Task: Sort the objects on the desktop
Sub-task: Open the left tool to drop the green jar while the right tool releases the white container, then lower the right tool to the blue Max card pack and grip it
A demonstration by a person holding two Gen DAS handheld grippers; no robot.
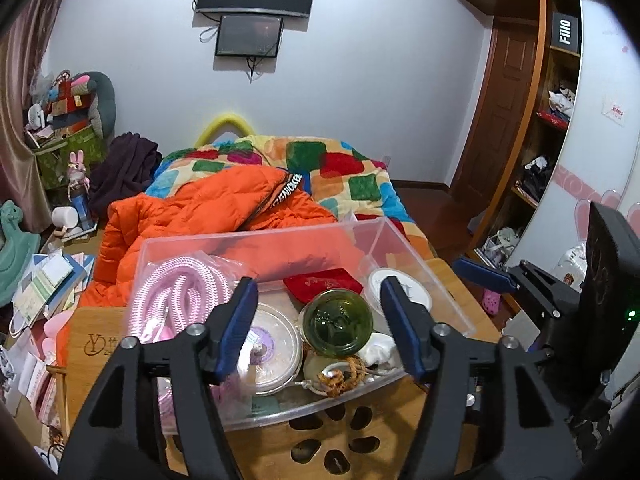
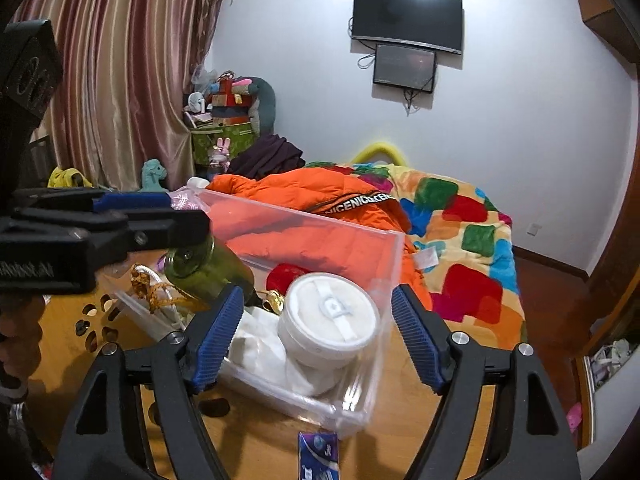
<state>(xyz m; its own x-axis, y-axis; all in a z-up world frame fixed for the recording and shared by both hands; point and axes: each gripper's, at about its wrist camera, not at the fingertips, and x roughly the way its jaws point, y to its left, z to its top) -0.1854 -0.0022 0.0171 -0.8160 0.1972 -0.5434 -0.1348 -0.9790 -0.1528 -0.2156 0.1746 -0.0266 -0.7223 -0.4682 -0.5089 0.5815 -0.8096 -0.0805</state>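
Note:
A clear plastic box [image 1: 404, 248] stands on the wooden table [image 1: 100, 332]. It holds a pink rope coil [image 1: 180, 292], a round lidded tub [image 1: 272, 348], a green glass bottle [image 1: 338, 324], a red pouch [image 1: 324, 284] and a white round jar [image 1: 400, 288]. My left gripper [image 1: 320, 320] is open just above the box, its fingers either side of the green bottle. My right gripper [image 2: 316, 328] is open over the box's corner [image 2: 384, 264], astride the white jar [image 2: 332, 316]. The green bottle [image 2: 208, 272] leans in the box. The left gripper [image 2: 160, 216] shows at left.
A blue-and-white packet [image 2: 320, 456] lies on the table [image 2: 440, 412] near my right gripper. Behind the table is a bed with an orange jacket [image 1: 200, 216] and a patchwork blanket [image 2: 460, 232]. Clutter is stacked at left [image 1: 44, 292], and wardrobe shelves [image 1: 548, 140] stand at right.

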